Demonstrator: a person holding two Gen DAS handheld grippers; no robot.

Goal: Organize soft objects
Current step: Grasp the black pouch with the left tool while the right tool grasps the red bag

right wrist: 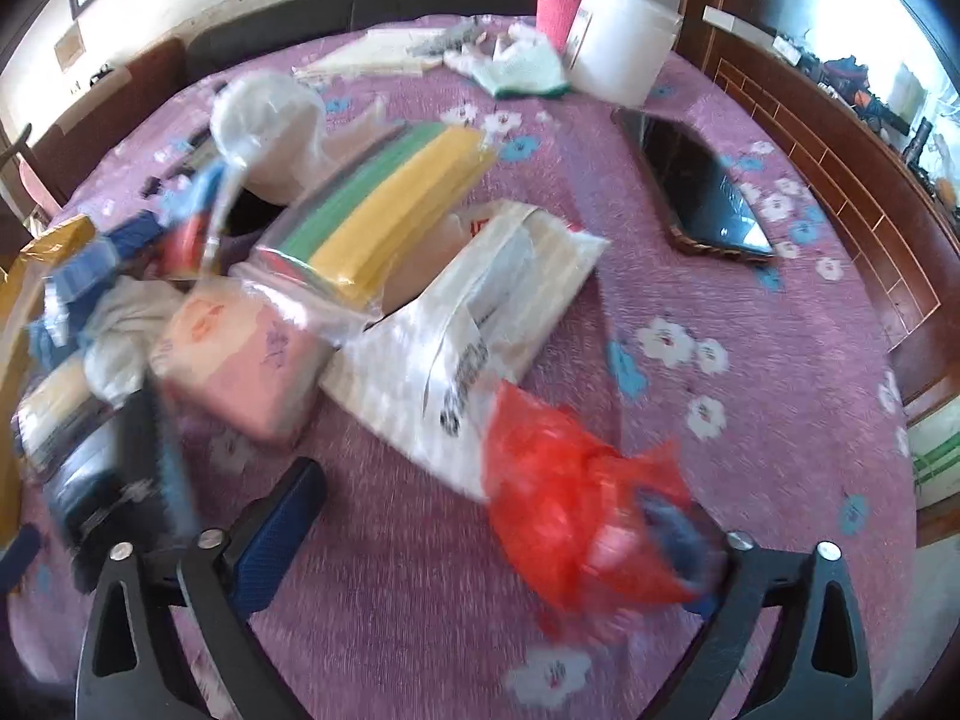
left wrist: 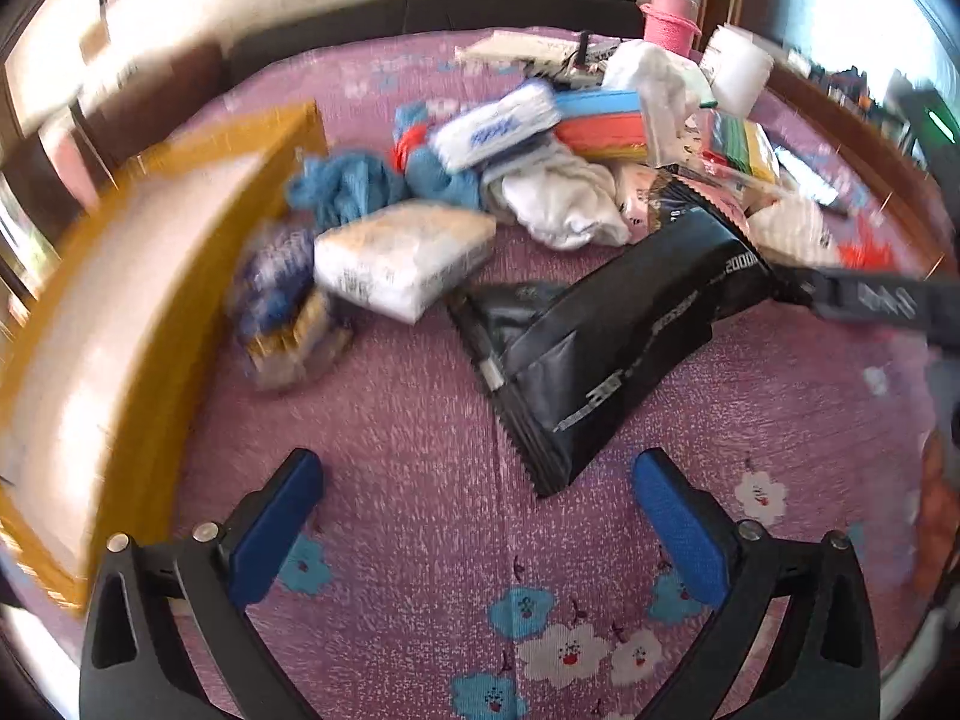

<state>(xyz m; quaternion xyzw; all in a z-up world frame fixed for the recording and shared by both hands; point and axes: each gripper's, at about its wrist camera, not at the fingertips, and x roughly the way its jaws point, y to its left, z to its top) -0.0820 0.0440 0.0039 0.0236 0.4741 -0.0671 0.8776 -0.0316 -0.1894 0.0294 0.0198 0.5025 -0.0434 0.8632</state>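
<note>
Left wrist view: both grippers hang over a desk (left wrist: 420,396) in a purple flowered cloth, heaped with soft packs and cloths.

Taking the black pouch (left wrist: 606,348) as the mark: the left gripper (left wrist: 477,507) sits just near of its serrated bottom edge, jaws wide and holding nothing. Left of the pouch lies a white wrapped pack (left wrist: 402,258), and further left a yellow-edged box (left wrist: 120,312). Beyond the pouch are blue cloths (left wrist: 354,183) and a white cloth (left wrist: 558,198), with a pink bottle (left wrist: 669,18) at the far edge. The pouch's right end meets the other gripper's black arm; whether it is gripped I cannot tell. From the right wrist view, the right gripper (right wrist: 510,528) has its jaws wide, a red plastic bag (right wrist: 576,516) lying against its right finger, beside a white printed bag (right wrist: 468,330); the pouch shows blurred at the left edge.
</note>
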